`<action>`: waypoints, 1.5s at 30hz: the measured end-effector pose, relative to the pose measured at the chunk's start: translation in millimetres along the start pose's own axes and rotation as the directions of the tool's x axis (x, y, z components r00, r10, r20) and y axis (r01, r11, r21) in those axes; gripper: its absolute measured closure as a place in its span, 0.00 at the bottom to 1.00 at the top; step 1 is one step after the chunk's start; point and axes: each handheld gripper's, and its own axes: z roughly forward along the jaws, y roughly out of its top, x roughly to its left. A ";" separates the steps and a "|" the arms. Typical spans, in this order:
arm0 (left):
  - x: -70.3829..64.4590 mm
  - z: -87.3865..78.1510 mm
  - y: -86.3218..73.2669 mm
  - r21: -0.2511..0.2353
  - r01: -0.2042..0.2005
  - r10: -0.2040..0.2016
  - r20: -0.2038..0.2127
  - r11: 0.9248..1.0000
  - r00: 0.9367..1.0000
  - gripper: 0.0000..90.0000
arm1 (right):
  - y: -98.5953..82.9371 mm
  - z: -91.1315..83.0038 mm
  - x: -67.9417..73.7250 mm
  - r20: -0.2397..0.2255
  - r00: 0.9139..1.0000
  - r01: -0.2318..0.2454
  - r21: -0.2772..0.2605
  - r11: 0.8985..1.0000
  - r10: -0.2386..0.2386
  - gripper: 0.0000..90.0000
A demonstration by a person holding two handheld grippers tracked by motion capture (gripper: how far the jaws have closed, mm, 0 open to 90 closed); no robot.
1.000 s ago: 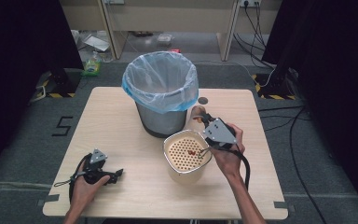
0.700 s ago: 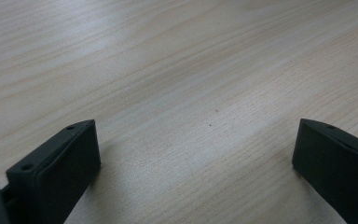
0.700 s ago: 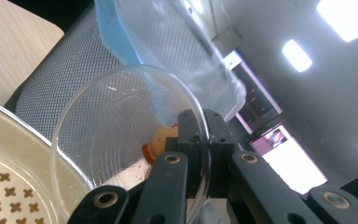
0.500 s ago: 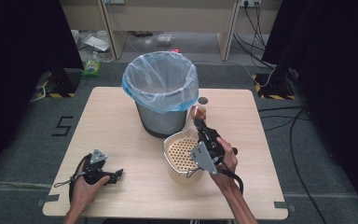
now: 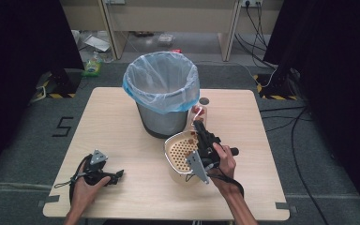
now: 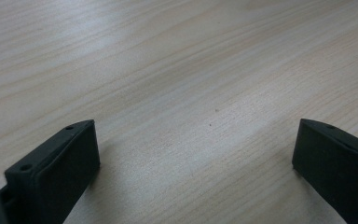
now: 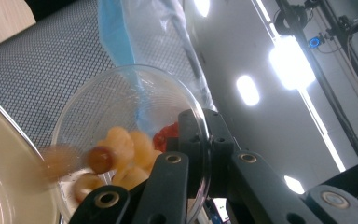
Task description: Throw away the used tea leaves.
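My right gripper (image 5: 199, 127) is shut on the rim of a small clear bowl (image 5: 197, 112), held tilted beside the bin over a cream perforated strainer (image 5: 180, 151). In the right gripper view the jaws pinch the bowl's (image 7: 121, 107) rim. Yellow, brown and red fruit pieces (image 7: 126, 149) lie at its low side, and one blurred piece (image 7: 58, 161) is at the lip above the strainer's rim (image 7: 9, 154). My left gripper (image 5: 116, 177) rests on the table at the front left. Its jaws stand wide open (image 6: 196, 154) over bare wood (image 6: 168, 56).
A grey mesh waste bin (image 5: 161, 117) lined with a blue bag (image 5: 161, 77) stands mid-table, just behind the strainer and touching it. A dark round hole (image 5: 204, 101) sits in the table behind the bowl. The table's front edge (image 5: 168, 216) lies near both hands.
The right gripper has swung left and forward with the bowl, tipping it over the strainer; fruit slides toward the lip. The left gripper has stayed put.
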 end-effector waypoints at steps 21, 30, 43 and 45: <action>0.1 0.0 0.1 0.001 0.001 -0.001 0.000 1.000 1.000 0.00 | 3.7 -4.9 3.8 0.065 0.991 0.122 -0.041 0.992 -0.119 0.98; 0.1 0.0 0.1 0.001 0.001 -0.001 0.000 1.000 1.000 0.00 | 6.7 -5.8 2.4 0.127 0.974 0.199 -0.079 0.977 -0.188 0.98; -0.1 -0.1 0.0 0.000 -0.001 0.001 -0.001 1.000 1.000 0.00 | 4.9 -3.5 6.4 0.125 0.959 0.265 -0.086 0.960 -0.253 0.98; 0.0 0.0 0.0 0.000 0.000 0.000 0.000 1.000 1.000 0.00 | 1.7 0.6 7.6 0.106 0.962 0.258 -0.058 0.964 -0.251 0.98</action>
